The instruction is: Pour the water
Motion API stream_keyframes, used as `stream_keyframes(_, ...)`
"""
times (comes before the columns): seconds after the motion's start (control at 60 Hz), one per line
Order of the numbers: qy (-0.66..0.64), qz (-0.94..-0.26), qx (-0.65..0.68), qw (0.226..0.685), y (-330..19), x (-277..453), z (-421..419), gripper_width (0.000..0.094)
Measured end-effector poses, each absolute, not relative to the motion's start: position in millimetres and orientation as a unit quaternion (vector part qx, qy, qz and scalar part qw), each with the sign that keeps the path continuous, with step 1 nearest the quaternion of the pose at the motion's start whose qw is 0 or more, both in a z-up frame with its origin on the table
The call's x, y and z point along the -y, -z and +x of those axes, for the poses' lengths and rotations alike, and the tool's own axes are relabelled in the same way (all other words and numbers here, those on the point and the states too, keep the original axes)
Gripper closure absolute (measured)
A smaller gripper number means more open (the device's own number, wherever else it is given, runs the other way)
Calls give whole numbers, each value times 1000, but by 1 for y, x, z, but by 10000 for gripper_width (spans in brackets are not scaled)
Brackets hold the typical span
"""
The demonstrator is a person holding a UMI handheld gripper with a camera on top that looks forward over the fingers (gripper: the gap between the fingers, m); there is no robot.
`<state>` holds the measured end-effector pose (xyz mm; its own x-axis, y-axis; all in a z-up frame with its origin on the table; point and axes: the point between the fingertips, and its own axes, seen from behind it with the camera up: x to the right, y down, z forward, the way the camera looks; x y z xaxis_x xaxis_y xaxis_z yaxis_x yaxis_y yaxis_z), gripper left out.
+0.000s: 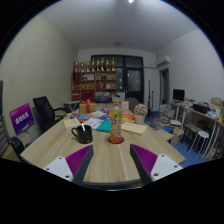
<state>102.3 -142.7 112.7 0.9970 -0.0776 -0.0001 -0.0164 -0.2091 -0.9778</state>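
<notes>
My gripper [112, 162] is open and empty, its two purple pads [82, 163] spread wide above the near end of a long wooden table [108, 158]. Beyond the fingers a black mug [83, 133] stands on the table to the left. A tall clear cup or bottle with an orange tint [116, 126] stands on a red coaster straight ahead. Nothing lies between the fingers.
Books, papers and small items [105, 122] clutter the far half of the table. A red bottle [87, 105] stands further back. Black office chairs [44, 108] stand at the left, desks with a monitor [180, 97] at the right, and shelves [98, 76] at the back wall.
</notes>
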Motion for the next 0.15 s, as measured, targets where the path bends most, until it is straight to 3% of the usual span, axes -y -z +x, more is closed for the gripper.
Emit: stream_keyframes(0.15, 30, -764, -24, 644, -127, 182, 88, 104)
